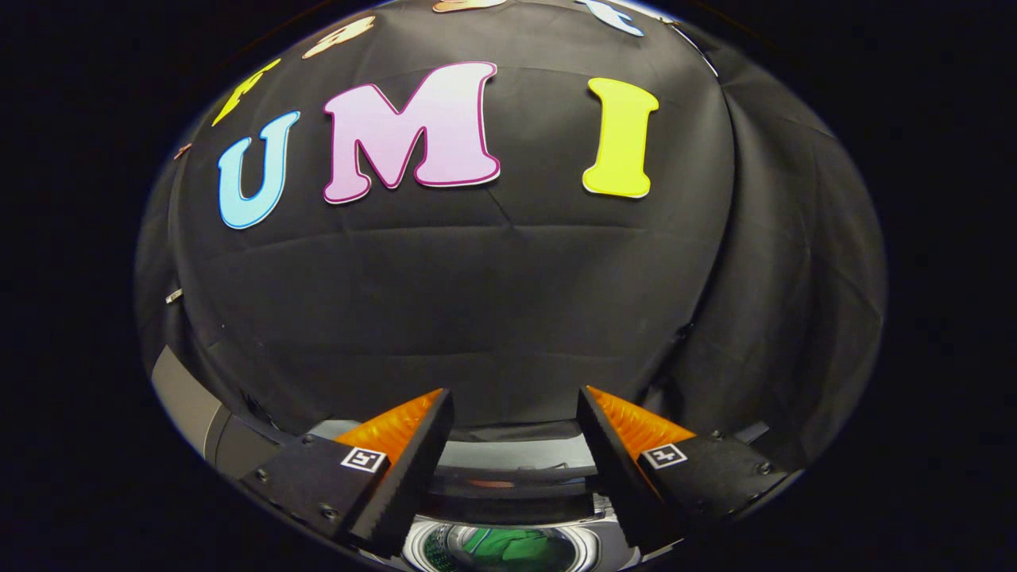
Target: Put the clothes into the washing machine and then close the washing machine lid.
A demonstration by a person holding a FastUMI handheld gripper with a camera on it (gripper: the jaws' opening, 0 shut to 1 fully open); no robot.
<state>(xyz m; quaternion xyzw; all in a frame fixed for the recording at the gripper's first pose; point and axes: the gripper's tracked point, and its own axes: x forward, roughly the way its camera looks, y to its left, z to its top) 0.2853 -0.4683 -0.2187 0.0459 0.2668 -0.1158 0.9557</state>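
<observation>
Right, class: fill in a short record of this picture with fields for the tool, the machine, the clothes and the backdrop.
tool: tool open, fingers apart, nothing between them
machine: washing machine just below and beyond the fingers, drum opening in sight
clothes: green garment inside the drum
backdrop: black cloth wall beyond the machine

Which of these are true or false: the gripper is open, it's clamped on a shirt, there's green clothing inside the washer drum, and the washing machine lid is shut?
1. The gripper is open. True: its fingers stand apart with nothing between them.
2. It is clamped on a shirt. False: the fingers press on nothing.
3. Green clothing lies inside the washer drum. True: it shows through the round opening between and below the fingers.
4. The washing machine lid is shut. False: the drum opening is uncovered and the clothing inside is in plain sight.
</observation>
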